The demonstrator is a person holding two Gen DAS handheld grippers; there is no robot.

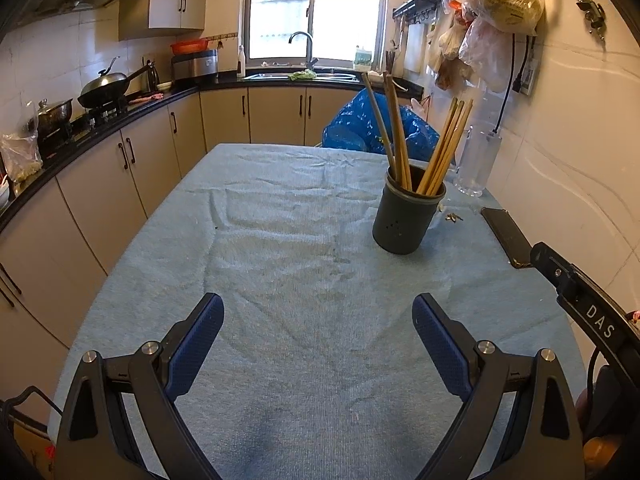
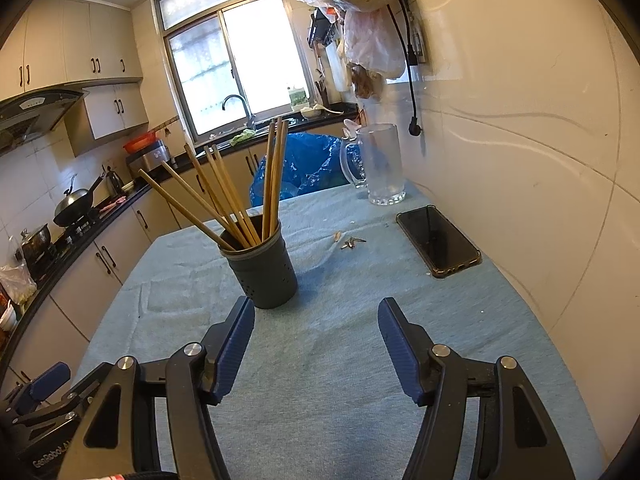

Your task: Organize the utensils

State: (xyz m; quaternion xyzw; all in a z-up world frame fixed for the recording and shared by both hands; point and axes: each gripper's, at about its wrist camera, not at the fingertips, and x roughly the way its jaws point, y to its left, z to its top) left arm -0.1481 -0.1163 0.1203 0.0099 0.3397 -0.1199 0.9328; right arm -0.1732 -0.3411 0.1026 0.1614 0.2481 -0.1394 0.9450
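A dark grey utensil holder (image 1: 402, 220) (image 2: 264, 270) stands upright on the light blue cloth (image 1: 280, 260) (image 2: 328, 360) over the table. Several wooden chopsticks (image 1: 440, 148) (image 2: 216, 196) lean out of it in two bunches. My left gripper (image 1: 318, 312) hovers open over bare cloth, well short of the holder, which is ahead and to the right. My right gripper (image 2: 316, 316) is open too, with nothing between its fingers; the holder sits just ahead of its left fingertip (image 2: 240, 320). Part of the right gripper's arm (image 1: 576, 292) shows at the right edge of the left wrist view.
A black phone (image 2: 438, 240) (image 1: 506, 236) lies near the wall on the right. A clear glass pitcher (image 2: 378, 164) (image 1: 478, 160) stands at the far right corner, small keys (image 2: 352, 243) before it. A blue plastic bag (image 2: 298, 168) sits behind the table. Kitchen counters (image 1: 120, 120) run along the left.
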